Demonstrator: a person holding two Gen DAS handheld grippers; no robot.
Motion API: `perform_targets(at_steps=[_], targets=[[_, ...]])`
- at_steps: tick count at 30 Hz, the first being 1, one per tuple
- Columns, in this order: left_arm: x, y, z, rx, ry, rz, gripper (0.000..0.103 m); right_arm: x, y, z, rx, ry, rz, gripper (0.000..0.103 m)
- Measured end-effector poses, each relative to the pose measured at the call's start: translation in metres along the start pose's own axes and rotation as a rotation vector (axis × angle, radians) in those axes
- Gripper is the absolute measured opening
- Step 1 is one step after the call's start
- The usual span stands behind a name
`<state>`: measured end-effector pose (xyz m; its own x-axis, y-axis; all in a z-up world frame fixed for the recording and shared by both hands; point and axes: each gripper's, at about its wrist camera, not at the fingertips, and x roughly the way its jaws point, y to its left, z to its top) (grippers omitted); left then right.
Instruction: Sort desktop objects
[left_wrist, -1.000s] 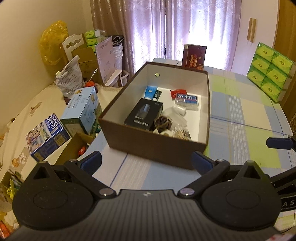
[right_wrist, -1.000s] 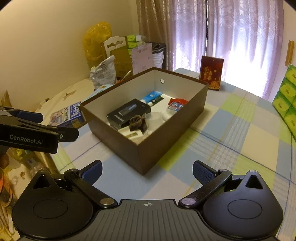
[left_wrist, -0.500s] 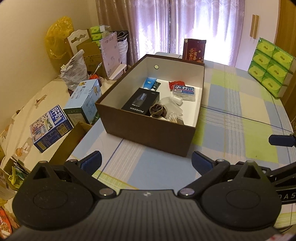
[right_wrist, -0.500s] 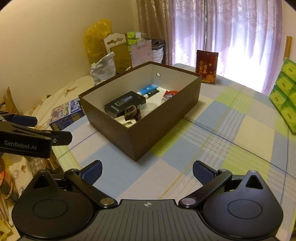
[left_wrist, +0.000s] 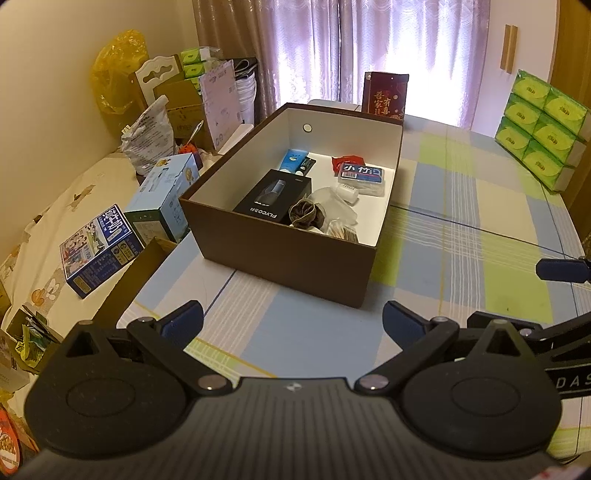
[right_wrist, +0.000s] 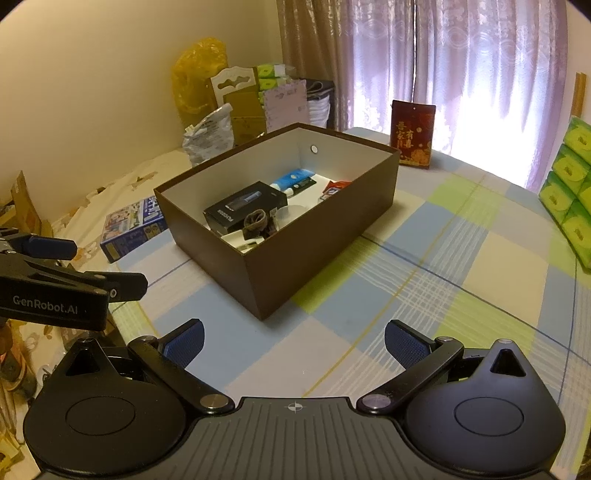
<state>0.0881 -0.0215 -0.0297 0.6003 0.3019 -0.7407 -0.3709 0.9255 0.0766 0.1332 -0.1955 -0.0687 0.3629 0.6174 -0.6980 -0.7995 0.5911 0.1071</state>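
A brown cardboard box (left_wrist: 280, 266) (right_wrist: 325, 243) with a white inside stands on the checked tablecloth. In it lie a black FLYCO carton (left_wrist: 273, 197) (right_wrist: 243, 205), a blue tube (left_wrist: 291, 160), a blue-and-white tissue pack (left_wrist: 362, 177), a red wrapper (left_wrist: 345, 160), a dark brown bundle (left_wrist: 306, 216) and clear plastic pieces (left_wrist: 332, 203). My left gripper (left_wrist: 293, 319) hangs open and empty in front of the box. My right gripper (right_wrist: 293, 339) is also open and empty, near the box's right front corner.
A red gift box (left_wrist: 384, 96) stands behind the brown box. Green tissue packs (left_wrist: 539, 129) are stacked at the table's right edge. Left of the table lie printed cartons (left_wrist: 99, 251), bags and a yellow sack (left_wrist: 114, 77). Curtains hang at the back.
Both grippers have drawn back from the brown box, which now looks smaller and farther. Both stay open and empty.
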Motion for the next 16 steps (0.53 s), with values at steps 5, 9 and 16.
perform_targets(at_steps=[5,9,16], targets=[[0.0027,-0.0002,0.0021,-0.005,0.001,0.007,0.102,0.0027,-0.0033,0.0028,-0.005,0.000,0.010,0.101],[0.0049,0.0002,0.0035,-0.014,0.002,0.014,0.102,0.0041,-0.0049,0.0041,-0.006,0.001,0.012,0.101],[0.0042,0.0004,0.0065,-0.026,-0.006,0.034,0.102,0.0038,-0.0099,0.0044,-0.013,-0.001,0.023,0.101]])
